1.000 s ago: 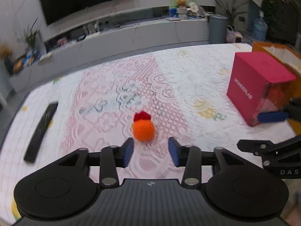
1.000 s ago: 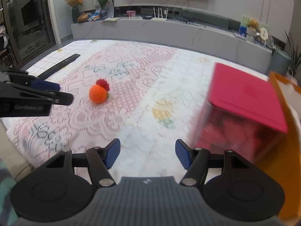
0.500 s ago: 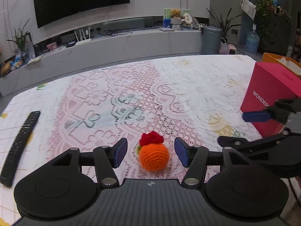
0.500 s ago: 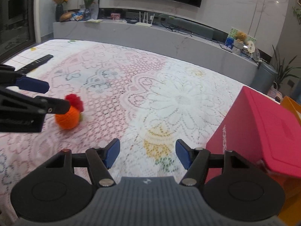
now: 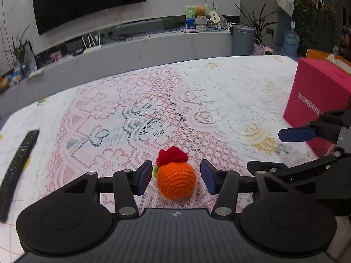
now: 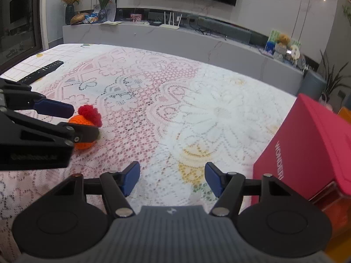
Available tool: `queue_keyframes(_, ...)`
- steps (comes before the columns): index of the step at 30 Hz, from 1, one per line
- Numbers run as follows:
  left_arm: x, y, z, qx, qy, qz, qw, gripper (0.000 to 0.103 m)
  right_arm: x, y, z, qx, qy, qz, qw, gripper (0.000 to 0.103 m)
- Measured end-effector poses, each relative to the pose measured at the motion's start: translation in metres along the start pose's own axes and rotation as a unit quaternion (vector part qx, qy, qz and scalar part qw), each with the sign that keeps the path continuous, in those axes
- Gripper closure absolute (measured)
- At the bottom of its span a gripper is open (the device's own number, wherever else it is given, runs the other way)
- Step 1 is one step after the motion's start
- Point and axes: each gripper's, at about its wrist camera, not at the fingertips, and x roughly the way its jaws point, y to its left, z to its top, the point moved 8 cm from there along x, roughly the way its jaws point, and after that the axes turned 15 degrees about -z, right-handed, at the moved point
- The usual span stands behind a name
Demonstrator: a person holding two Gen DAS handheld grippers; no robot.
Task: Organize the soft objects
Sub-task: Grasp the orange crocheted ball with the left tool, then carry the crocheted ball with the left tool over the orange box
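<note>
Crocheted orange ball (image 5: 176, 180) is flanked, untouched, by closing left gripper (image 5: 176, 177) fingers; right gripper (image 6: 172, 179) fingers held apart, empty; squirting out is risked if pinched off-centre.

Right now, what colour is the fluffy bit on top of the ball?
Red, on the orange crochet ball; clearest in the left wrist view.

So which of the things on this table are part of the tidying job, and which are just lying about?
Part of the job:
- crocheted orange toy, sitting between the closing jaws of the left hand-held gripper, not yet pinched
- pink box, probably where soft things go
- right hand-held gripper, open and empty

Just lying about:
- remote control
- lace tablecloth
</note>
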Motion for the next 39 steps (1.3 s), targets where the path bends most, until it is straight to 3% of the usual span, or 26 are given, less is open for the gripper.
queue_keyframes(3,0.004,-0.002,-0.001,0.013,0.009,0.008,0.9999,0.054,0.002,0.002,0.004,0.021,0.012,0.017,1.0,0.04)
queue_keyframes(9,0.005,0.004,-0.008,-0.007,0.017,0.009,0.9998,0.053,-0.006,0.001,0.01,0.034,0.013,0.029,0.999,0.043)
queue_keyframes(11,0.005,0.006,-0.013,-0.006,0.023,0.012,0.9996,0.057,-0.011,0.0,0.012,0.041,0.011,0.035,0.998,0.043)
queue_keyframes(18,-0.025,0.012,-0.007,-0.063,-0.008,0.002,0.998,0.058,-0.03,-0.004,0.007,0.034,0.021,0.044,0.998,0.045)
queue_keyframes(23,-0.06,-0.033,-0.007,-0.027,-0.006,-0.034,0.999,0.058,-0.061,-0.028,0.002,0.079,0.034,0.089,0.992,0.047)
queue_keyframes(26,-0.077,-0.068,-0.013,0.011,0.004,-0.037,0.9992,0.058,-0.086,-0.044,-0.002,0.09,0.023,0.094,0.991,0.047)
queue_keyframes(29,-0.09,-0.098,-0.019,0.016,0.01,-0.041,0.999,0.058,-0.108,-0.056,-0.012,0.105,0.026,0.108,0.988,0.047)
queue_keyframes(33,-0.1,-0.136,-0.021,0.031,0.011,-0.048,0.9983,0.058,-0.132,-0.07,-0.026,0.131,0.039,0.133,0.982,0.058)
queue_keyframes(39,-0.109,-0.186,-0.015,0.071,-0.003,-0.061,0.9956,0.058,-0.161,-0.098,-0.044,0.152,0.033,0.146,0.977,0.063)
